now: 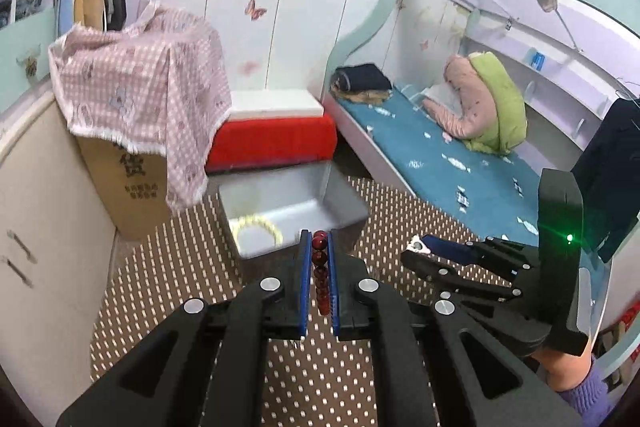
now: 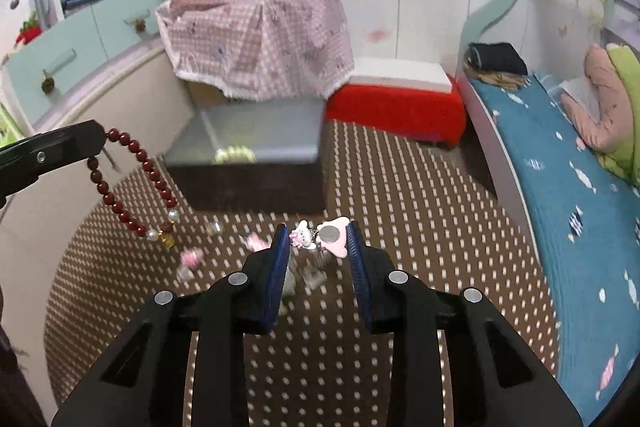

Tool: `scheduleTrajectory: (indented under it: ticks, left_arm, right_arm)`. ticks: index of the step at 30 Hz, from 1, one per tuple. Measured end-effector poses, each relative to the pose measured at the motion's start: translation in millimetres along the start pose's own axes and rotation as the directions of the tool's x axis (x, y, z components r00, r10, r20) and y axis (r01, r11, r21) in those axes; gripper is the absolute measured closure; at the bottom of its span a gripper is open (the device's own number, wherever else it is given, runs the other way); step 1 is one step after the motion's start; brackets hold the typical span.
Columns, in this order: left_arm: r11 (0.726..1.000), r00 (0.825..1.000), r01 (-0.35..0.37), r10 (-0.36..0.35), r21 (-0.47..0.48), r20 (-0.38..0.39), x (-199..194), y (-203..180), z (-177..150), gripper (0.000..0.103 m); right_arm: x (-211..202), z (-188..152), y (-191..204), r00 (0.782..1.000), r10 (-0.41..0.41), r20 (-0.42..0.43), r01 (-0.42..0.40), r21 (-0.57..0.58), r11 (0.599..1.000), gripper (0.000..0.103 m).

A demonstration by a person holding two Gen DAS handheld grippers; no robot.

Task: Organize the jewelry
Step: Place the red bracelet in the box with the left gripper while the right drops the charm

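Observation:
My left gripper [image 1: 319,237] is shut on a dark red bead bracelet [image 1: 320,267], held above the dotted brown mat. In the right wrist view the bracelet [image 2: 132,183] hangs from the left gripper's tip [image 2: 94,139] with pearl and gold beads at its bottom. My right gripper [image 2: 318,233] is shut on a pink cartoon charm [image 2: 320,237] with a silver disc; it also shows in the left wrist view [image 1: 418,247]. A grey open box [image 1: 288,203] holds a cream bead bracelet [image 1: 258,229]; the box also shows in the right wrist view [image 2: 256,143].
Several small pink trinkets [image 2: 190,259] and a small clear item [image 2: 214,227] lie on the mat [image 2: 400,207]. A red stool [image 2: 396,107], a cardboard box under pink checked cloth [image 1: 140,83], a cabinet [image 1: 44,195] on the left and a bed [image 2: 560,179] on the right surround the mat.

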State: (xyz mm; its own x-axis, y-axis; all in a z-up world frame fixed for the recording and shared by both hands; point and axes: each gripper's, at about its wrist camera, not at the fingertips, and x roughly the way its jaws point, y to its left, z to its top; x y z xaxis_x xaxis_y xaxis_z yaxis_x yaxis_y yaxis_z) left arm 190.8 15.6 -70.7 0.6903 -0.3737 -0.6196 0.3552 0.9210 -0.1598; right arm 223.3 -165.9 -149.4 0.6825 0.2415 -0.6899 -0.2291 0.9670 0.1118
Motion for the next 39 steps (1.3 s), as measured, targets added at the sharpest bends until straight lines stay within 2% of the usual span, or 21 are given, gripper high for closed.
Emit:
scheduleTrajectory:
  ticks: [6,11,15,27,39]
  left_arm:
    - [1.000,1.000,-0.003,0.004,-0.003,0.029,4.1,4.0,32.3,0.097]
    - [1.000,1.000,-0.004,0.004,-0.017,0.016,20.2,11.4,52.7,0.097]
    - [0.999,1.000,-0.015,0.014,-0.038,-0.028,45.2,20.5,60.9,0.097]
    - [0.996,0.983,-0.071,0.061,-0.056,-0.170,105.7,41.3,35.7,0.096]
    - [0.995,0.981,-0.083,0.073,-0.051,-0.179,107.7,41.5,33.1,0.091]
  right_arm:
    - [1.8,38.2,8.9,0.999,0.039,0.038,-0.039,-0.003,0.999,0.073]
    - [16.1,58.1,13.6,0.997,0.065,0.034,-0.065,0.002,0.998,0.073]
    - [31.6,67.0,16.7,0.997,0.079,0.018,-0.079,0.004,0.997,0.073]
    - [76.2,62.2,22.7,0.994,0.091,-0.054,-0.090,0.012,0.996,0.073]
    - [90.5,60.6,25.9,0.993,0.096,-0.075,-0.096,0.014,0.995,0.073]
